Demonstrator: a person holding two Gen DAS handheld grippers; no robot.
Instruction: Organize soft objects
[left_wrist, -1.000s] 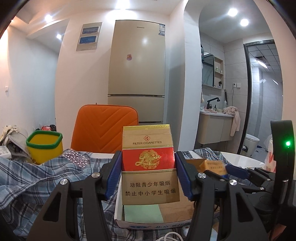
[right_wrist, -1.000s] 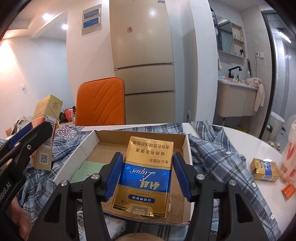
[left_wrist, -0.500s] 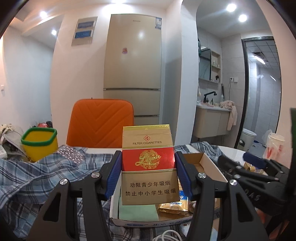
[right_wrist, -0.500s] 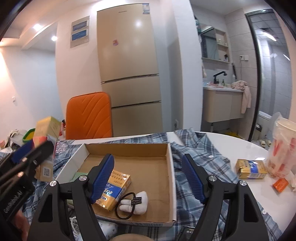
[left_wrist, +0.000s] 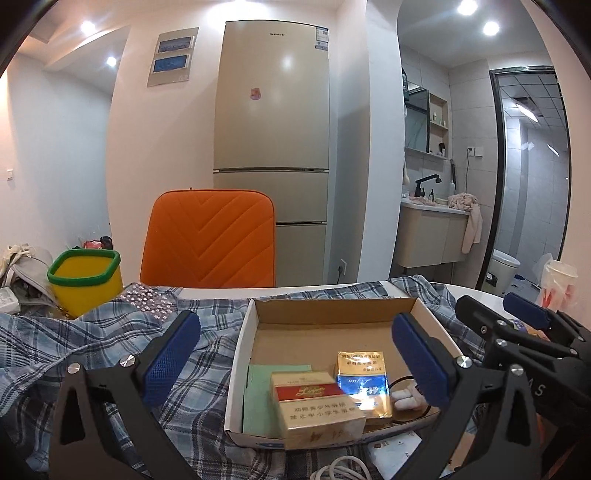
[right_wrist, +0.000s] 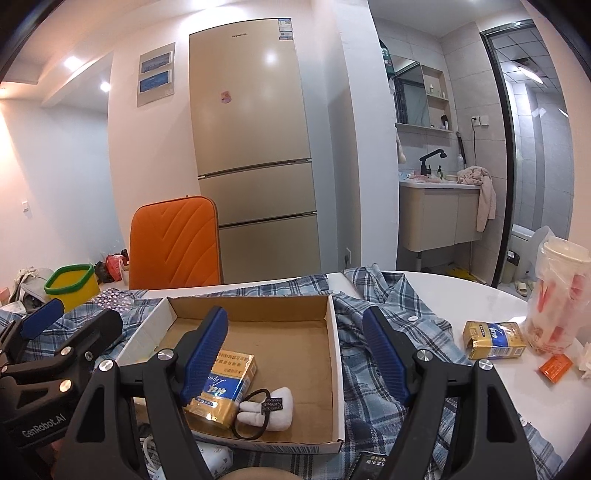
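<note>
Plaid shirt (right_wrist: 388, 332) drapes the bench, limp and light; best pinched at a fold. Cardboard tray (right_wrist: 334, 354) sits on it, light and stiff, take it by a wall. Red-gold pack (left_wrist: 317, 406), reading "FILTER"-style Chinese warning text, lies at the tray's near edge; crushable, grip its flat sides. Blue-gold pack (right_wrist: 221, 387) beside it reads "Liqun". Another blue-gold pack (right_wrist: 493, 339) lies near the bench's right edge. Left gripper (left_wrist: 295, 362) jaws opening, nothing between them; right gripper (right_wrist: 295, 354) apart, empty. "GenRobot.AI" printed on gripper body.
</note>
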